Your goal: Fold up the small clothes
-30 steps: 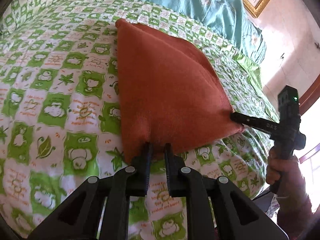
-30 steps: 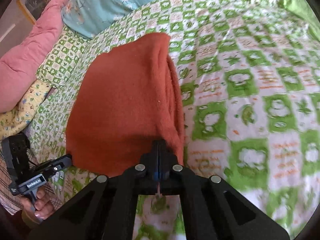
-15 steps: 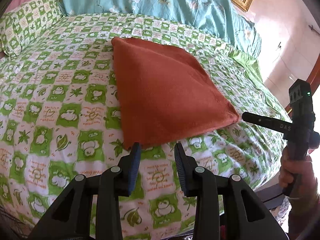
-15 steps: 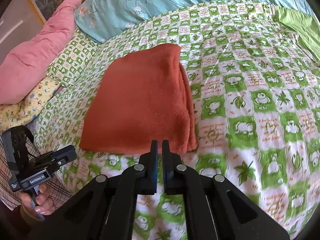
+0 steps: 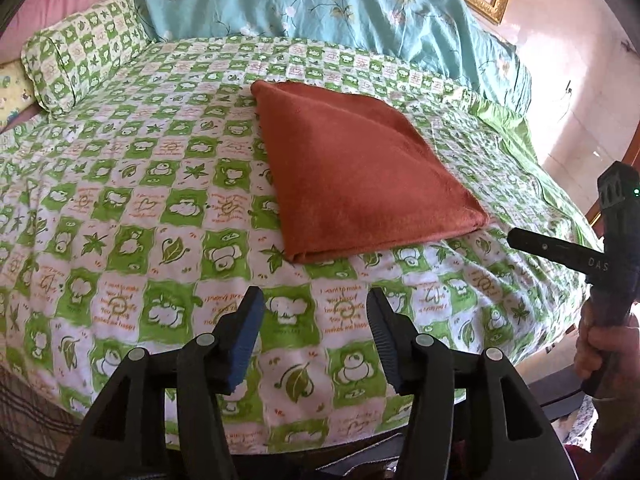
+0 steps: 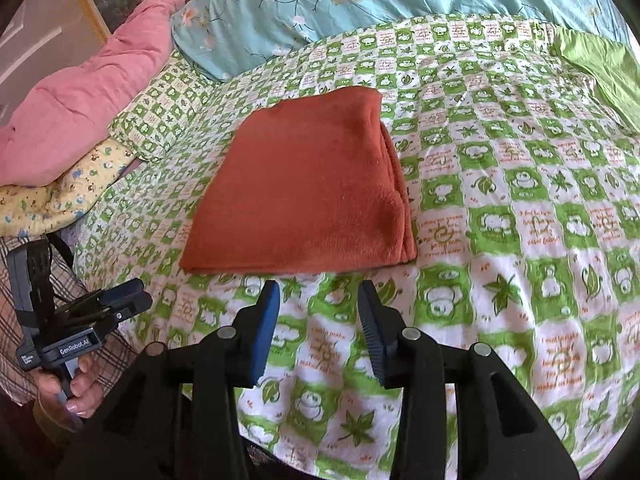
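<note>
Both claws have released the cloth and backed off toward the near edge of the bed (image 5: 120, 208). A second ago each gripped a near corner; now the left claw (image 5: 314, 322) and the right claw (image 6: 318, 312) both stand with jaws apart, holding nothing, clear of the fabric. This fold appears complete.

The rust-red cloth (image 6: 304, 192) lies mid-bed on the green checked sheet as a flat, layered rectangle. The stacked layers show along its right side; the top surface is smooth, with no loose corners visible.
</note>
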A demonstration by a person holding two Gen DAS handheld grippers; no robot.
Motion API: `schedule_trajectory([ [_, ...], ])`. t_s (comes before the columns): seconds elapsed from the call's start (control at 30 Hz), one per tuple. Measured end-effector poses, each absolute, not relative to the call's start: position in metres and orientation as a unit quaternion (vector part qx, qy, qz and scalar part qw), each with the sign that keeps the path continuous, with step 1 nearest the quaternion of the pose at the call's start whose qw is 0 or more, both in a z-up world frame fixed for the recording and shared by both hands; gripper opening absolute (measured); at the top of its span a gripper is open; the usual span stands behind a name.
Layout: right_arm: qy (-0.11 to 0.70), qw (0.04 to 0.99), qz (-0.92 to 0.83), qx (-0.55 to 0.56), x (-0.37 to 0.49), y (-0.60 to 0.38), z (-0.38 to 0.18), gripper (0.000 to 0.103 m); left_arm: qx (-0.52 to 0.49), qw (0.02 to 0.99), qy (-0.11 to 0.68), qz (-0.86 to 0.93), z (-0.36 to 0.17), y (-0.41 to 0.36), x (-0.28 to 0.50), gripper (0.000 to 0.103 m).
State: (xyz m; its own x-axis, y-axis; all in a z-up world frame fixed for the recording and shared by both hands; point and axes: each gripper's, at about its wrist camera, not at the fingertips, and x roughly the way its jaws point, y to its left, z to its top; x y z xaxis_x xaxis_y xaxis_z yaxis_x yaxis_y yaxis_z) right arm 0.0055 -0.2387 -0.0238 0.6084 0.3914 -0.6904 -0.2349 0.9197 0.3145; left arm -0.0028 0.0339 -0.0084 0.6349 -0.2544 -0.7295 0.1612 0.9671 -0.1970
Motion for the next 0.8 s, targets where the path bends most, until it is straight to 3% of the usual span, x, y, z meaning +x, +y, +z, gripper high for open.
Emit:
schedule_trajectory([
  [0.23,0.413,0.889,0.174,0.095,-0.010,-0.240,-0.031,0.045,-0.038,0.906,0.408,-0.106,-0.006,0.031,-0.005,0.061],
  [0.33,0.414,0.889,0.176,0.089,-0.014,-0.238,-0.032,0.047,-0.020,0.911,0.401,-0.097,-0.003,0.027,-0.007,0.071],
  [0.6,0.411,0.892,0.179,0.061,-0.012,-0.227,-0.030,0.070,-0.003,0.914,0.399,-0.079,-0.003,0.027,-0.005,0.081],
  [0.8,0.406,0.895,0.179,0.043,-0.009,-0.221,-0.027,0.077,-0.012,0.911,0.407,-0.068,-0.005,0.032,0.001,0.083],
])
